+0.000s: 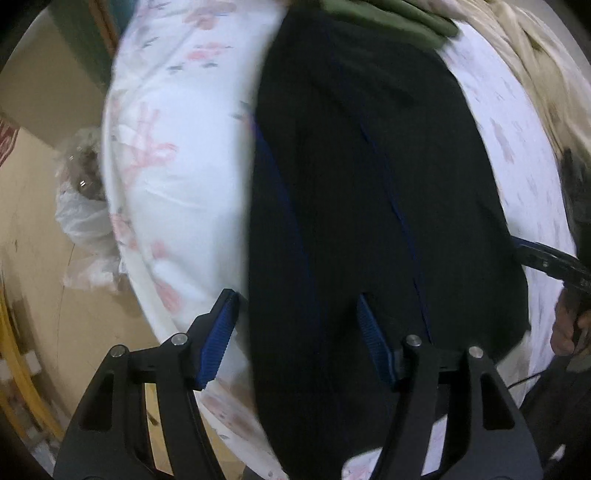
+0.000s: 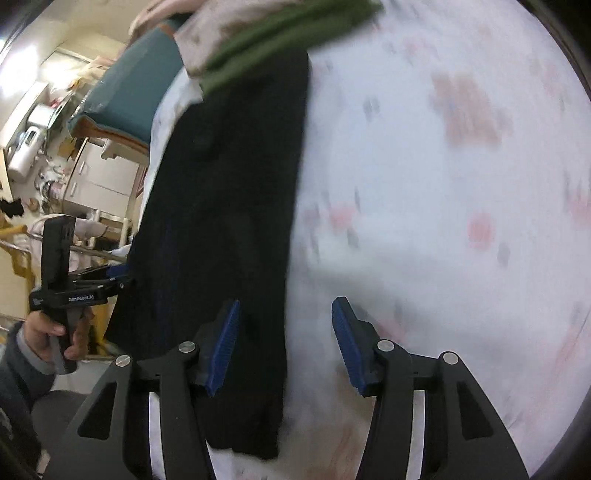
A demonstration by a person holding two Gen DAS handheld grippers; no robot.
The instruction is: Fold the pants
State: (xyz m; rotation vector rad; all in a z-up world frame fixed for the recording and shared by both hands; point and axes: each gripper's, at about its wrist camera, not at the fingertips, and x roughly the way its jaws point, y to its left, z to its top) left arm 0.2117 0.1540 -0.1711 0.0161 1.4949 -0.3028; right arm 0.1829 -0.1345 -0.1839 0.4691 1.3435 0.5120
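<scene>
The pants (image 1: 351, 192) are lying stretched out lengthwise on the bed (image 1: 177, 184), dark against its white flowered sheet, with thin blue stripes running along the fabric. Their far end is reaching up to a green cloth (image 1: 391, 18) lying at the top of the bed, beside a beige blanket (image 1: 524, 48).

The left gripper (image 1: 297, 339) is hovering over the near end of the pants with its jaws standing wide apart, holding nothing; its blue pads (image 1: 218, 343) are straddling the left edge of the pants. Whether they are touching the fabric cannot be told.

The right gripper (image 2: 284, 347) is also gaping, empty, over the pants' right edge, one finger above the dark cloth and the other above the bare sheet. From this view the left gripper (image 2: 122, 275) is showing at the pants' far side, gripped by the person's hand (image 2: 55, 332).

A crumpled plastic bag (image 1: 81, 206) is sitting on the floor beside the bed.
</scene>
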